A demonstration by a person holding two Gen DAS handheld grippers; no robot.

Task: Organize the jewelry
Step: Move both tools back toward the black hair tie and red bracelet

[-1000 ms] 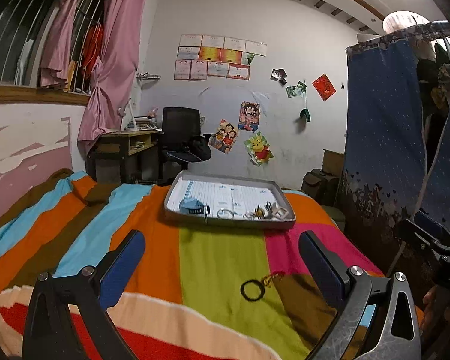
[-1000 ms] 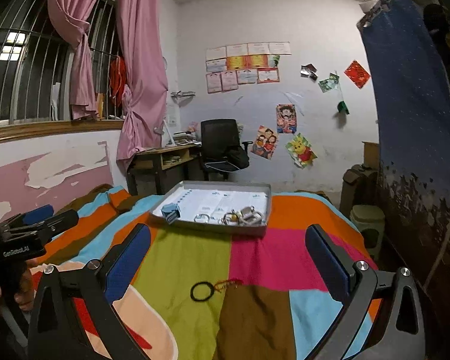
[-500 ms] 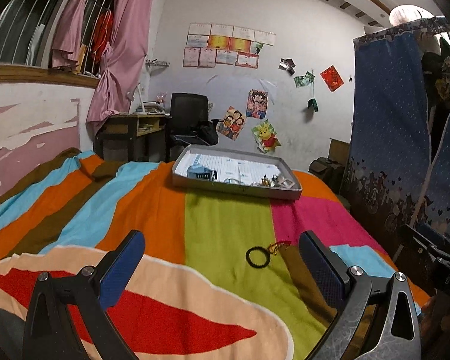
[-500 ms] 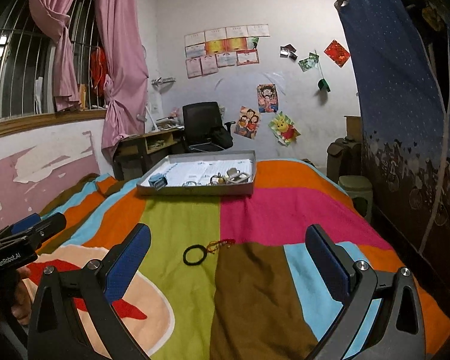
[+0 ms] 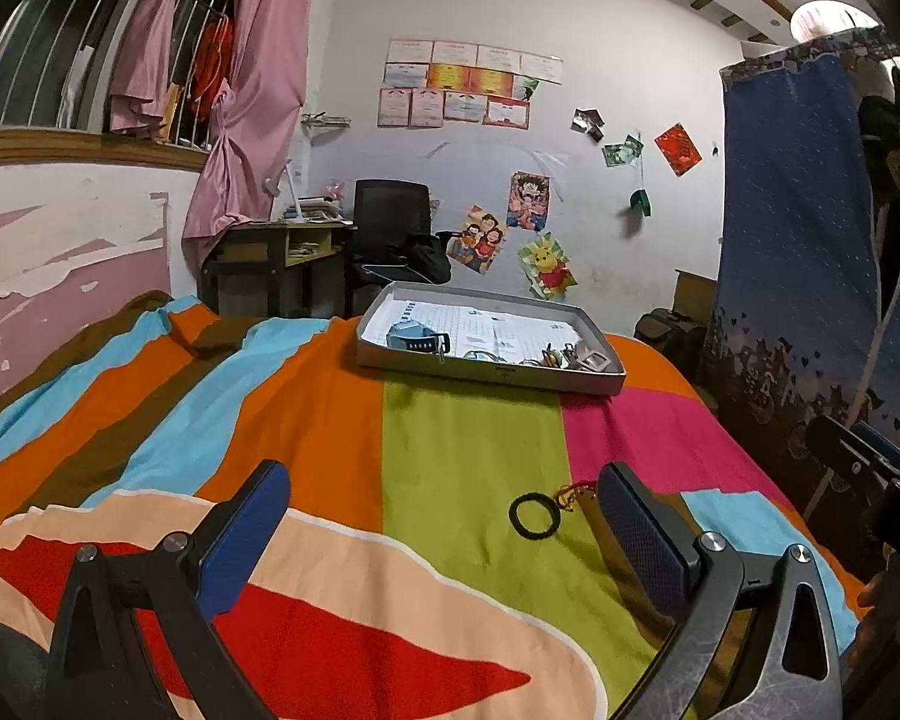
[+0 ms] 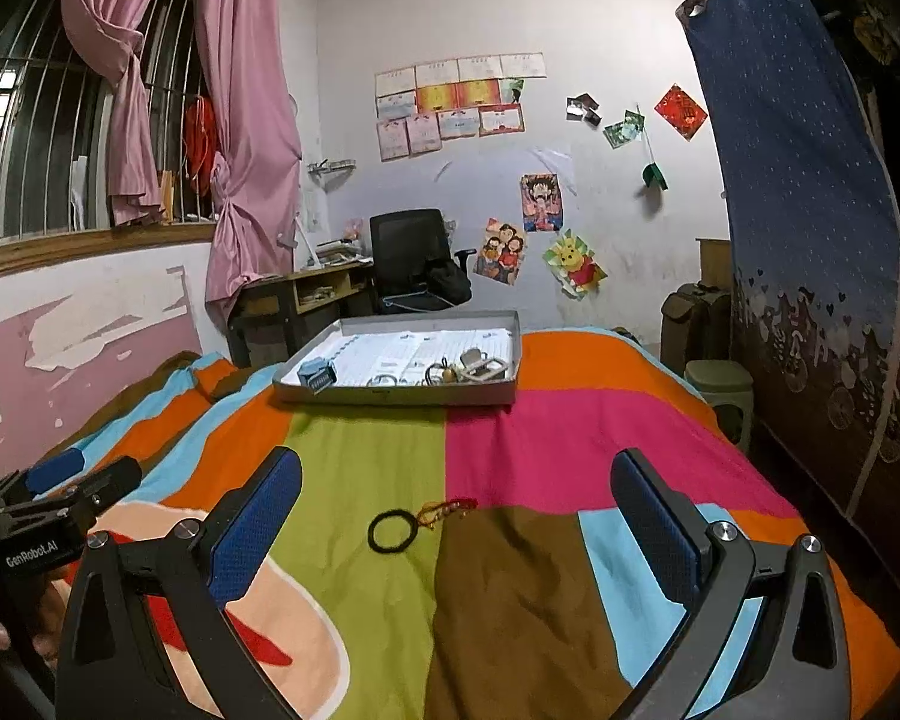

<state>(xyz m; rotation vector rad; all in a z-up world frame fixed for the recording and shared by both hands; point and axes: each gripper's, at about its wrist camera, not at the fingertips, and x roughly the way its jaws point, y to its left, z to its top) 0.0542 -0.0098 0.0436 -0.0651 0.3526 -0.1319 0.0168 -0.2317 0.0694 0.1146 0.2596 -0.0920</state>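
Observation:
A black ring [image 5: 533, 516] [image 6: 393, 531] with a red-and-gold cord charm [image 6: 450, 506] lies on the striped bedspread, between and just ahead of both grippers. My left gripper [image 5: 441, 510] is open, the ring near its right finger. My right gripper [image 6: 456, 504] is open too, with the ring a little left of its middle. Farther back sits a grey tray [image 5: 492, 369] [image 6: 402, 393] holding a blue watch [image 5: 417, 339] [image 6: 318, 373] and several small metal pieces [image 6: 468, 371].
The bed's right edge drops beside a blue patterned curtain [image 6: 810, 240] and a green stool [image 6: 720, 384]. A desk [image 5: 276, 258] and black chair [image 5: 390, 228] stand beyond the bed's far end. A hand holds the other gripper [image 6: 36, 528] at the left.
Both views tilted down and then back up somewhat over the second. The ring, charm and tray stayed where they lay, and both grippers stayed open.

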